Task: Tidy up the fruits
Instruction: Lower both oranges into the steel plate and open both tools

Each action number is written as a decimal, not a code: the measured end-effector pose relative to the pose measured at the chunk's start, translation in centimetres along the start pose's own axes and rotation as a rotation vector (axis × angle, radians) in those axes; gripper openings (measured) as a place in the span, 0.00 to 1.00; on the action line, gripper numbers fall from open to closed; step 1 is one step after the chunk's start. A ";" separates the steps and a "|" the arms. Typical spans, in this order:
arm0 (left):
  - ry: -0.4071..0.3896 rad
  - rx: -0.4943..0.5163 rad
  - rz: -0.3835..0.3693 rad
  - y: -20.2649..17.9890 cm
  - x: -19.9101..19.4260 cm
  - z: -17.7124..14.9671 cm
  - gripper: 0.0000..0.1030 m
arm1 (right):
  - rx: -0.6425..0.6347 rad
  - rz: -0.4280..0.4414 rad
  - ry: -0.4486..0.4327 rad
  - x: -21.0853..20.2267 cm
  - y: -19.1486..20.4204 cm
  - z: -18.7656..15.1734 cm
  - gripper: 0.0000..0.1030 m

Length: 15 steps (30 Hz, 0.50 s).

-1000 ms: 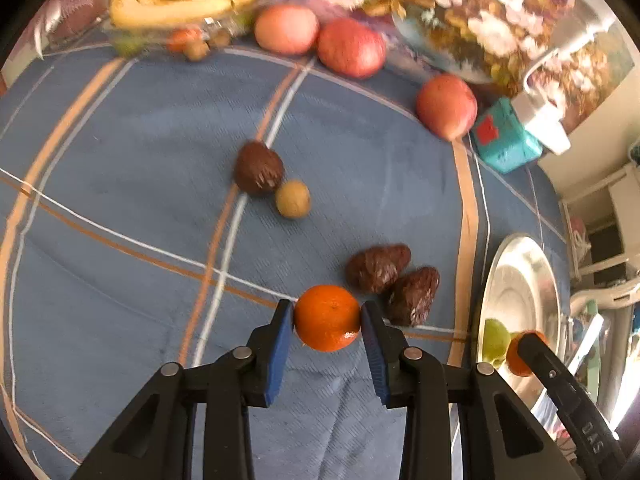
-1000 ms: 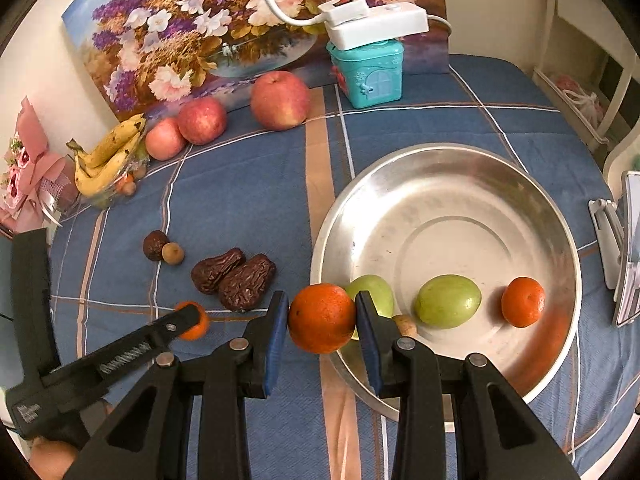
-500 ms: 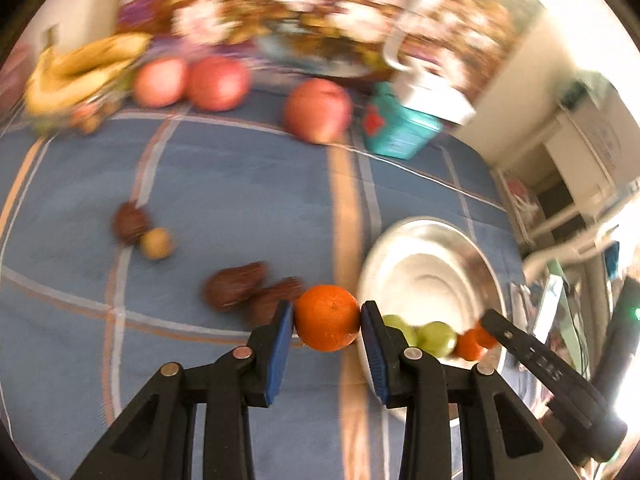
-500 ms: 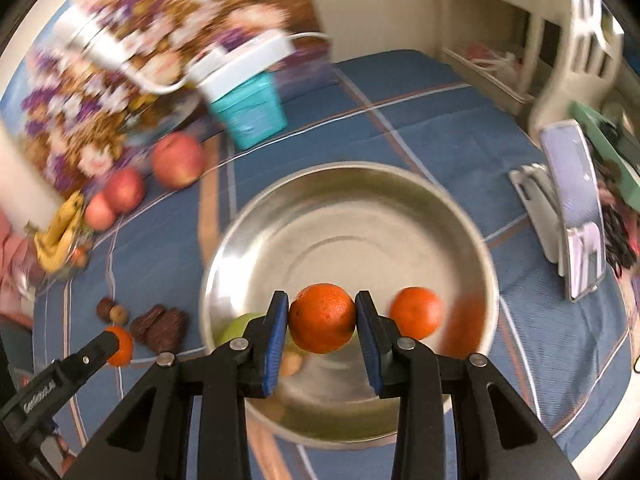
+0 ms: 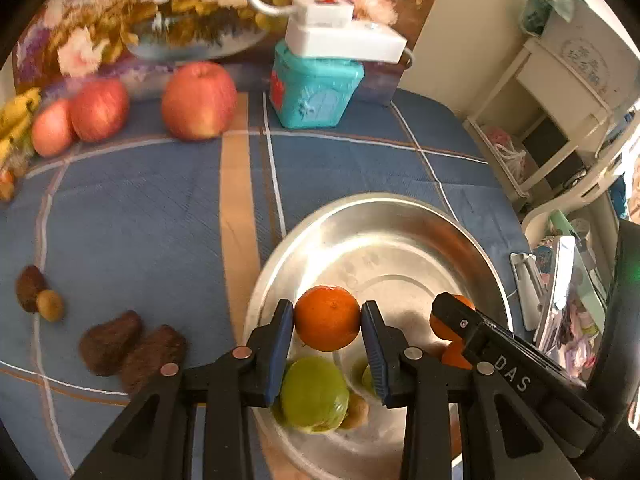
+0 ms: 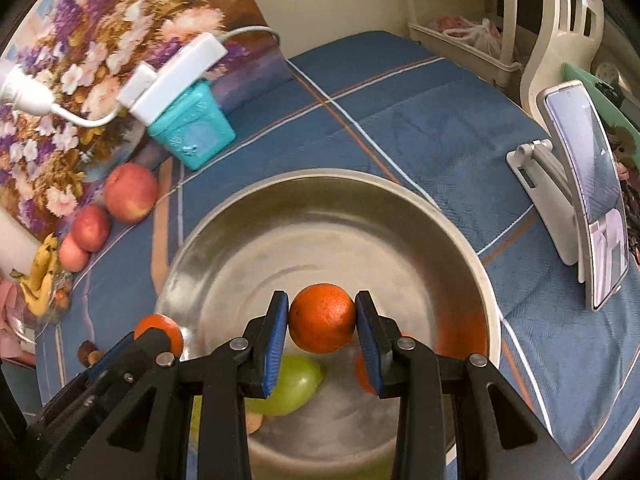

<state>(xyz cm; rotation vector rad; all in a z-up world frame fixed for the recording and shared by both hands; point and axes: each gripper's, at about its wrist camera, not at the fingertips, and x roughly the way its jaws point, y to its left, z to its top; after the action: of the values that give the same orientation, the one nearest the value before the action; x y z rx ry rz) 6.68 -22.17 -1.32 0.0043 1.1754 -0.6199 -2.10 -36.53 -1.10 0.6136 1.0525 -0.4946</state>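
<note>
Three apples (image 5: 199, 101), three oranges (image 5: 327, 323), two green fruits (image 5: 314, 396), two dates (image 5: 110, 342), perhaps four bananas (image 5: 16, 120).

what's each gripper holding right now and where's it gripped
Each holds an orange by its opposite sides, over the steel bowl: left gripper on the left orange, right gripper on the right orange.

The left tool (image 5: 327, 354) was made of black plastic arms with blue pads (image 5: 277, 354) on the inner faces and round silver rivets at the joints. The right tool (image 6: 322, 350) looked the same, and its side carried white letters "DAS" in the left wrist view.
</note>
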 end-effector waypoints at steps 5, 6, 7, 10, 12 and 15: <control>0.017 0.010 0.007 -0.3 1.1 -0.1 0.37 | 0.008 -0.020 0.014 1.0 -0.5 0.6 0.35; 0.021 0.009 0.007 -0.3 1.2 -0.1 0.37 | 0.007 -0.025 0.017 1.1 -0.5 0.6 0.35; 0.025 0.008 0.006 -0.4 1.3 -0.2 0.37 | 0.004 -0.028 0.019 1.1 -0.5 0.6 0.35; 0.033 0.010 0.004 -0.5 1.2 -0.3 0.38 | -0.001 -0.023 0.026 1.2 -0.6 0.6 0.35; 0.032 0.008 0.000 -0.5 1.0 -0.4 0.41 | -0.007 -0.024 0.022 1.0 -0.6 0.6 0.37; 0.024 0.002 -0.011 -0.5 0.4 -0.4 0.45 | -0.017 -0.038 0.008 0.5 -0.4 0.6 0.38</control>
<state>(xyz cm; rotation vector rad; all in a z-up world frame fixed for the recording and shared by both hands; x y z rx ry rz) 6.20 -22.67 -1.62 0.0069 1.1987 -0.6318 -1.73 -37.26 -1.36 0.5824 1.0767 -0.5161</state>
